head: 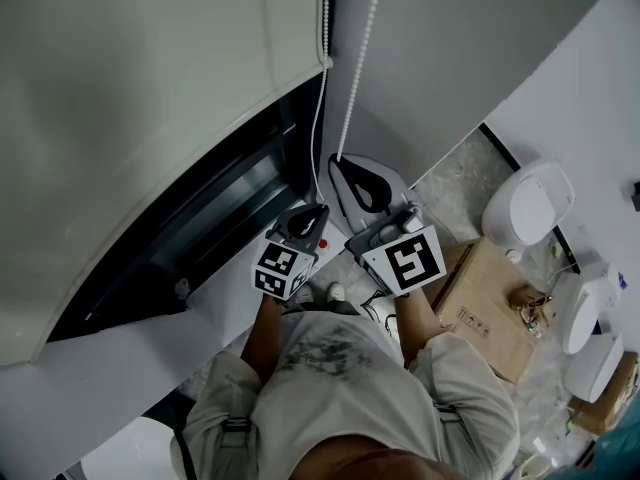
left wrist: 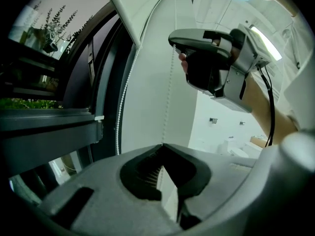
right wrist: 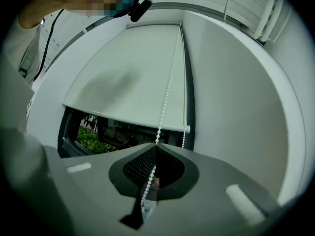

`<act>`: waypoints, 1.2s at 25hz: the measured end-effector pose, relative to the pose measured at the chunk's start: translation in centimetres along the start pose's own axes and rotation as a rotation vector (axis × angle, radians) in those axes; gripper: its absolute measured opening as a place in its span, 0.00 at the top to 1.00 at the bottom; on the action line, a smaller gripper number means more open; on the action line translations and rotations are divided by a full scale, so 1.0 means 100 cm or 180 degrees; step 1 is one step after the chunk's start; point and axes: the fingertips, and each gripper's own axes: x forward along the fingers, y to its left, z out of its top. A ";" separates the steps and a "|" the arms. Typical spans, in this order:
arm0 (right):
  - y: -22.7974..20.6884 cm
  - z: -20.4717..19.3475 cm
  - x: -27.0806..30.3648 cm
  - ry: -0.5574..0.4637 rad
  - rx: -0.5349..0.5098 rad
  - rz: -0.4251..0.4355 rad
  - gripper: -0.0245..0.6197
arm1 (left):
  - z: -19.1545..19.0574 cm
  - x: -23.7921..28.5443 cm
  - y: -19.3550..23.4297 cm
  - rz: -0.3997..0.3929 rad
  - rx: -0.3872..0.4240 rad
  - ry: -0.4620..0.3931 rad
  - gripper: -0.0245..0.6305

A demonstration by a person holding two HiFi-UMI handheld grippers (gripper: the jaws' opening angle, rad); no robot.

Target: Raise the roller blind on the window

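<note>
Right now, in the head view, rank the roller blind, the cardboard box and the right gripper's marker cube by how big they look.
1. roller blind, by far the largest.
2. cardboard box.
3. marker cube on the right gripper: smallest, though nearness to the camera enlarges it.

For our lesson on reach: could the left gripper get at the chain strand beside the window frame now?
Probably yes: the frame-side strand hangs close beside the left gripper, nothing between, but its tongs are shut on the other strand and must release first.
</note>
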 end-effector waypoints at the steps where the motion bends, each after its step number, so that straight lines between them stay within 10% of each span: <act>1: 0.001 -0.001 0.000 0.0000 -0.0010 -0.0003 0.95 | -0.003 0.000 0.001 0.0006 -0.0001 0.0024 0.95; 30: 0.042 -0.103 -0.016 0.0618 0.0159 0.0081 0.95 | -0.118 0.009 0.010 0.0003 -0.0326 0.0710 0.95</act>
